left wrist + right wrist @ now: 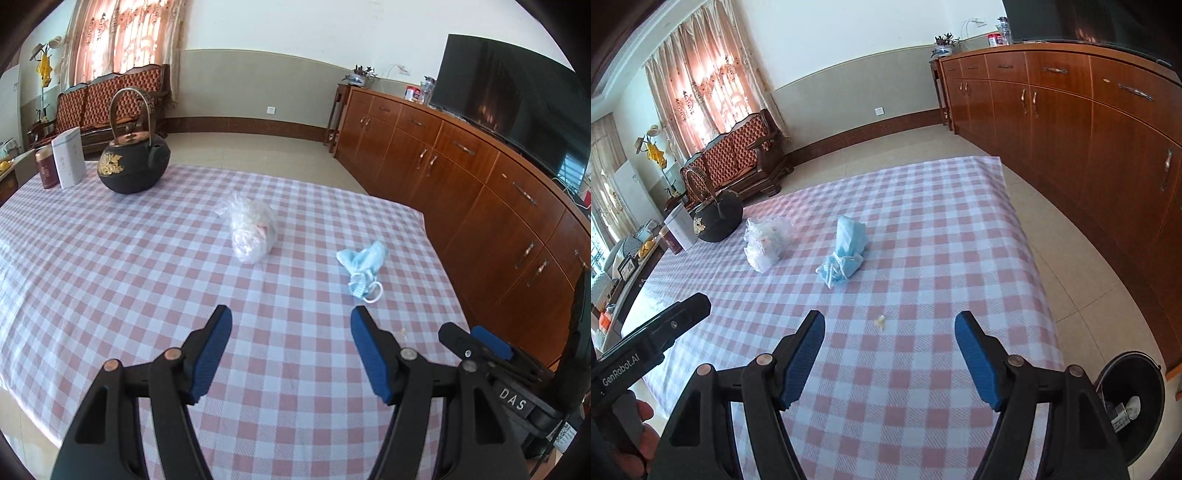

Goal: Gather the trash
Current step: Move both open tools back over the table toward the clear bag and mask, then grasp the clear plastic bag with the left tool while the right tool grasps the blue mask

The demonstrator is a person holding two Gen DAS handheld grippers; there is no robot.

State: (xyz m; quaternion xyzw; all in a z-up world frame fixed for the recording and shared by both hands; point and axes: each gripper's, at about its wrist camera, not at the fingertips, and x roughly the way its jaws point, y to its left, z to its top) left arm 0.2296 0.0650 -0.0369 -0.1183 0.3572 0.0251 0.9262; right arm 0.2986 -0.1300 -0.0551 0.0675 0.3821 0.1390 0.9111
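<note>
A crumpled clear plastic bag [252, 232] lies mid-table on the pink checked cloth [110, 266]; it also shows in the right wrist view [764, 242]. A crumpled blue face mask [364, 267] lies to its right, also seen from the right wrist [846, 249]. A small yellowish scrap [880, 322] lies just ahead of my right gripper [889, 321], which is open and empty. My left gripper [291, 317] is open and empty, short of the mask and the bag. The right gripper's tip [476, 341] shows at the left view's right edge.
A black teapot [133, 162], a white box [69, 158] and a dark red tin [45, 168] stand at the table's far left. A wooden cabinet [480, 192] with a TV [509, 96] runs along the right. A black bin [1130, 402] holding trash stands on the floor at right.
</note>
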